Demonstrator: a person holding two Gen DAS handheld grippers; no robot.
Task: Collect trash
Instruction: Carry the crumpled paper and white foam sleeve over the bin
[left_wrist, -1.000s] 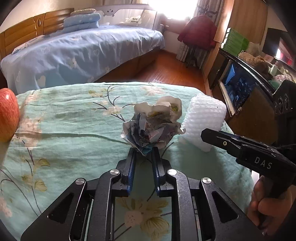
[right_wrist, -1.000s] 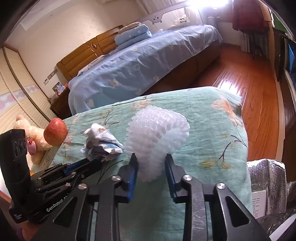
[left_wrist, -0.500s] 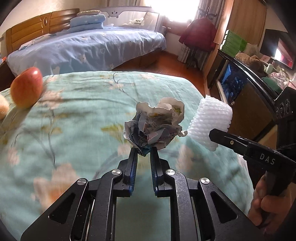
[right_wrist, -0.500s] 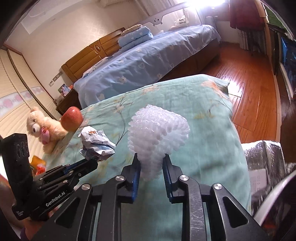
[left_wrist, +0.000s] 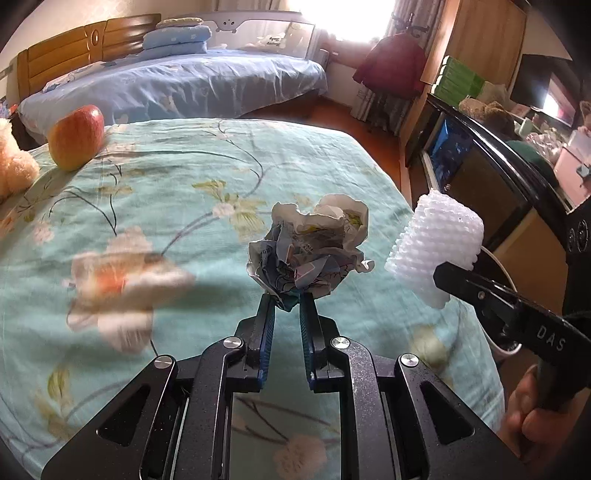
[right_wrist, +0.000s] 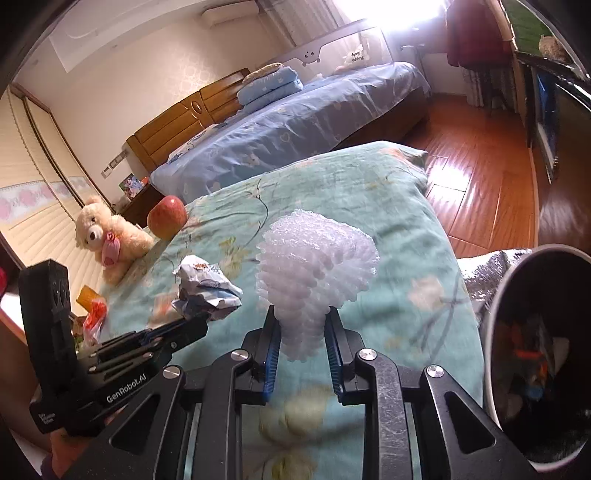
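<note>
My left gripper (left_wrist: 284, 304) is shut on a crumpled paper wrapper (left_wrist: 310, 251), held clear above the teal flowered bedspread (left_wrist: 184, 177). In the right wrist view the same wrapper (right_wrist: 205, 286) hangs at the left gripper's tip (right_wrist: 199, 325). My right gripper (right_wrist: 301, 317) is shut on a white foam fruit net (right_wrist: 314, 273), squeezed between the blue pads; the net (left_wrist: 436, 251) shows at the right of the left wrist view. A dark trash bin (right_wrist: 535, 350) with a pale rim stands at the right, with bits of litter inside.
A red apple (left_wrist: 77, 136) and a cream teddy bear (right_wrist: 107, 236) lie at the far left of the bedspread. A blue-covered bed (left_wrist: 177, 85) stands beyond, wooden floor (right_wrist: 480, 166) to the right. A dark cabinet (left_wrist: 480, 166) runs along the right.
Both grippers have travelled across the bedspread with their loads, which stay gripped. The apple and teddy bear have come further into view, and the trash bin has appeared at the right.
</note>
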